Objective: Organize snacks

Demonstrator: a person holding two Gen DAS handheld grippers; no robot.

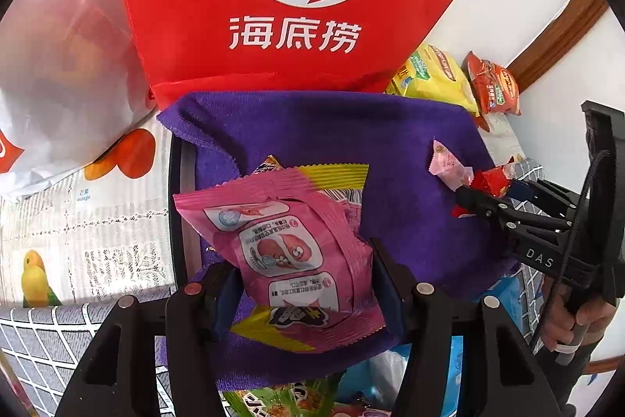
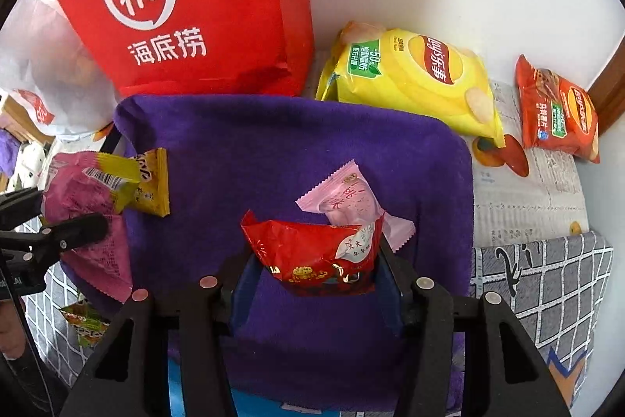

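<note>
Slippage is the main risk in the left wrist view: the pink snack packet (image 1: 300, 260) is gripped by the left gripper (image 1: 302, 284) across crinkled, air-filled film, so it could be squeezed out or burst if pressed harder. The jaws are closed narrowly on its lower half, above the purple cloth (image 1: 312, 127), with a yellow-edged packet (image 1: 332, 174) lying just behind it. At the right, the right gripper (image 1: 474, 190) is seen pinching something red beside a pale pink wrapped candy (image 1: 447, 163).

In the right wrist view, a red foil snack packet (image 2: 316, 253) is held by jaws closed to its width. It is touched from behind by the pale pink candy (image 2: 351, 202), which could be dragged along. A red bag (image 2: 187, 6) stands behind the cloth, with a yellow Lay's chip bag (image 2: 414, 77) and a red chip bag (image 2: 554, 108) on the worktop (image 2: 539, 190).
</note>
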